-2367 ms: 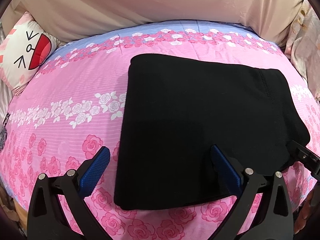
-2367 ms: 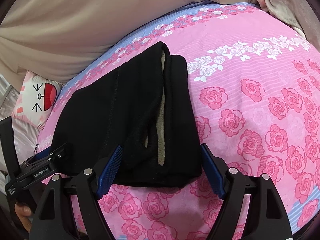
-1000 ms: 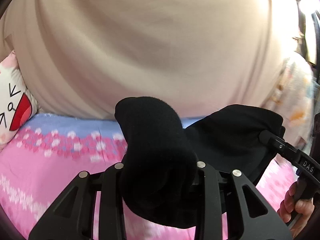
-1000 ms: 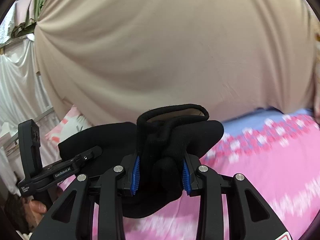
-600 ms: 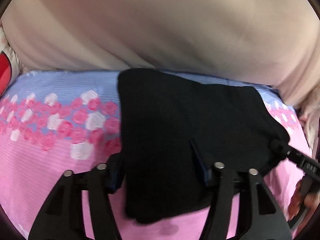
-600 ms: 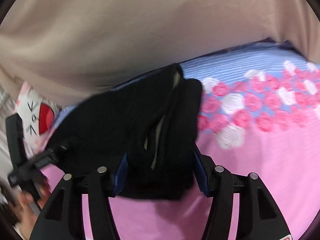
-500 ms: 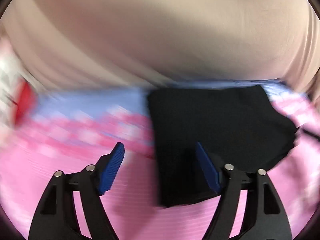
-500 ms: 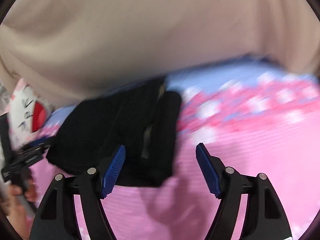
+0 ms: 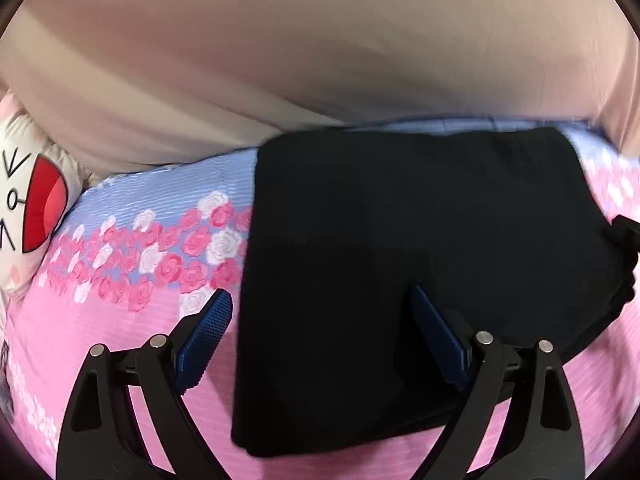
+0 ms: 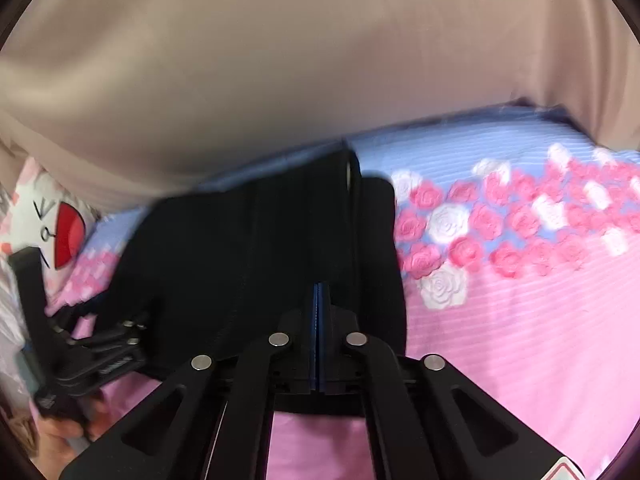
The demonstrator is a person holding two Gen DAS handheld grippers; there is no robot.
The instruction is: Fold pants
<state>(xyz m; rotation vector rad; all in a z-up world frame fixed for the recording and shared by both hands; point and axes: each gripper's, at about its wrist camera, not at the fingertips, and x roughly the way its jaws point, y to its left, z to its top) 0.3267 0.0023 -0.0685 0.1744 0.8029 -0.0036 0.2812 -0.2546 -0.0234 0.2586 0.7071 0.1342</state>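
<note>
The folded black pants [image 9: 408, 280] are lying flat on the rose-print bed [image 9: 132, 320] near a beige curtain [image 9: 320, 60]. The left tongs [image 9: 320, 344] are standing apart over their near edge, while the right tongs [image 10: 317, 308] are sitting pressed together, empty, above the pants.

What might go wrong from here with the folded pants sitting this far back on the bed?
The black pants lie close to the beige fabric backdrop, so a nudge may bunch them against it. The open left gripper straddles their near corner and might snag it. The shut right gripper hovers over the layered edge and could unfold it.
</note>
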